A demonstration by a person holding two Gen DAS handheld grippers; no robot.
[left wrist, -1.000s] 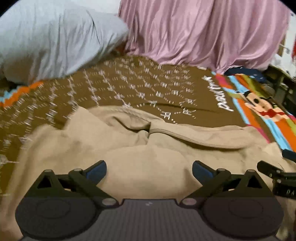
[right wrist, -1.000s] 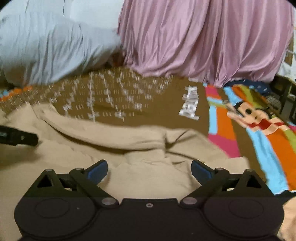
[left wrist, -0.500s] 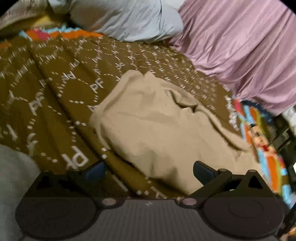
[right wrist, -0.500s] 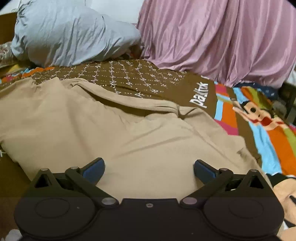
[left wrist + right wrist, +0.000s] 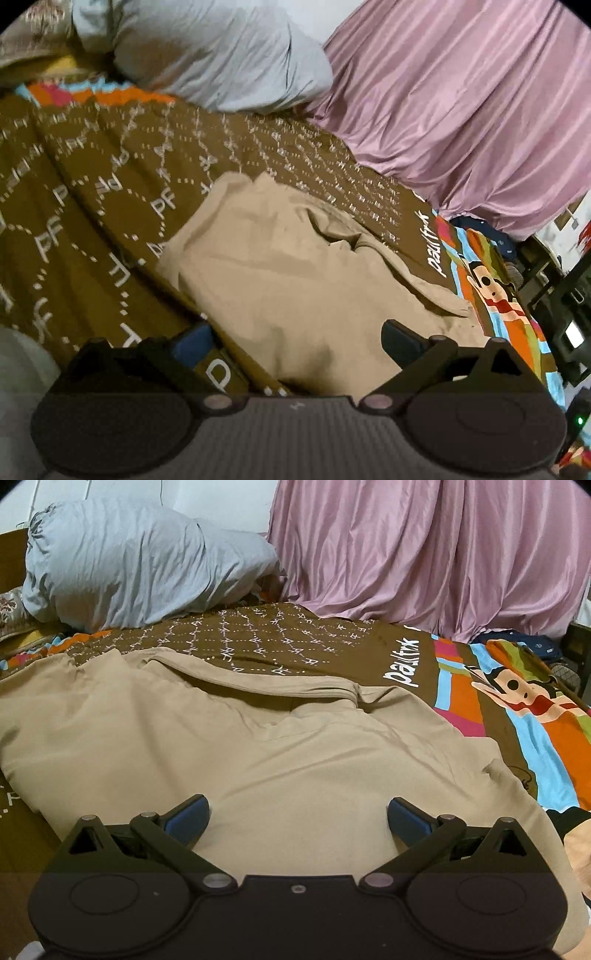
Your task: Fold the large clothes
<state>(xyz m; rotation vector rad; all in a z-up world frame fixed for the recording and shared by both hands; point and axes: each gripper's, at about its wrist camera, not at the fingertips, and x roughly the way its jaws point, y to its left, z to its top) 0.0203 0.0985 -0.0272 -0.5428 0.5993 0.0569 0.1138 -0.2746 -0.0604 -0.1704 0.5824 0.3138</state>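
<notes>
A large tan shirt (image 5: 280, 760) lies spread on the brown patterned bedspread (image 5: 288, 642), collar at the far side. In the left wrist view the same tan shirt (image 5: 295, 280) runs diagonally, its left edge on the bedspread (image 5: 74, 206). My left gripper (image 5: 295, 341) hovers open over the shirt's near left edge, nothing between its fingers. My right gripper (image 5: 297, 818) is open above the shirt's near part, its blue pads empty.
A grey-blue pillow (image 5: 140, 561) lies at the head of the bed. A pink curtain (image 5: 436, 554) hangs behind. The bedspread's colourful cartoon border (image 5: 524, 709) runs along the right. Dark furniture (image 5: 557, 295) stands past the bed's right edge. A grey cloth (image 5: 22, 365) shows at lower left.
Both grippers have pulled back from the shirt. The left one swung to the left and now looks across the shirt from its left side; the shirt lies flatter and more spread.
</notes>
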